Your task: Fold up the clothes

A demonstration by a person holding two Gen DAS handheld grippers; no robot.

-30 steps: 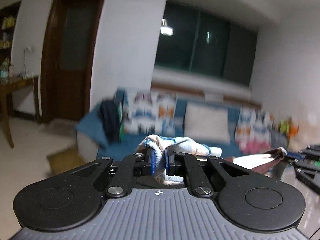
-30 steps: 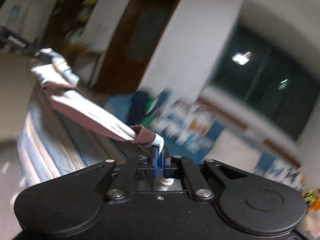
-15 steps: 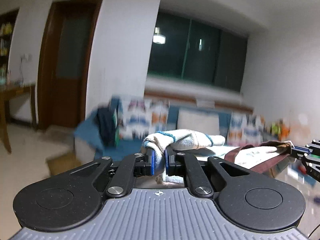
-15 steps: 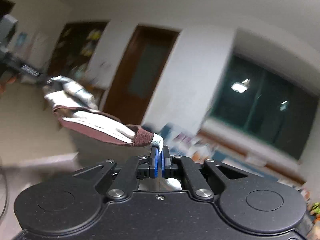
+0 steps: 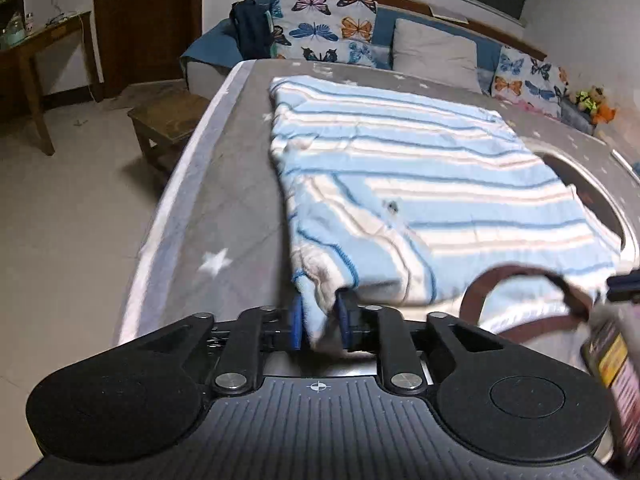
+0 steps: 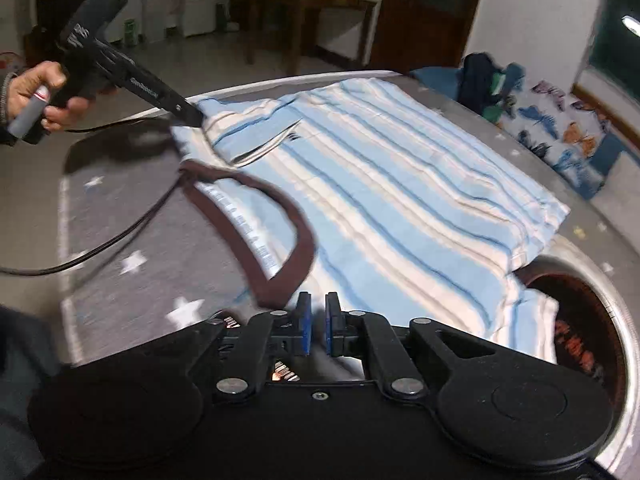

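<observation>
A light-blue striped shirt [image 5: 420,184] with a brown collar [image 6: 256,236] lies spread on a grey star-patterned table [image 5: 216,216]. My left gripper [image 5: 319,326] is shut on the shirt's near left shoulder, low over the table. In the right wrist view the shirt [image 6: 392,200] lies flat ahead. My right gripper [image 6: 316,328] holds the near edge beside the collar between slightly parted pads. The left gripper [image 6: 188,112] shows there too, clamped on the far shoulder.
A round brown opening [image 6: 576,320] sits in the table by the shirt's right side. A black cable [image 6: 100,248] trails across the table. A sofa with butterfly cushions [image 5: 340,28] stands beyond, and a wooden stool [image 5: 168,116] stands left of the table.
Both grippers have swung down from holding the shirt up in the air. The shirt now lies spread flat on the table, still held at both shoulders.
</observation>
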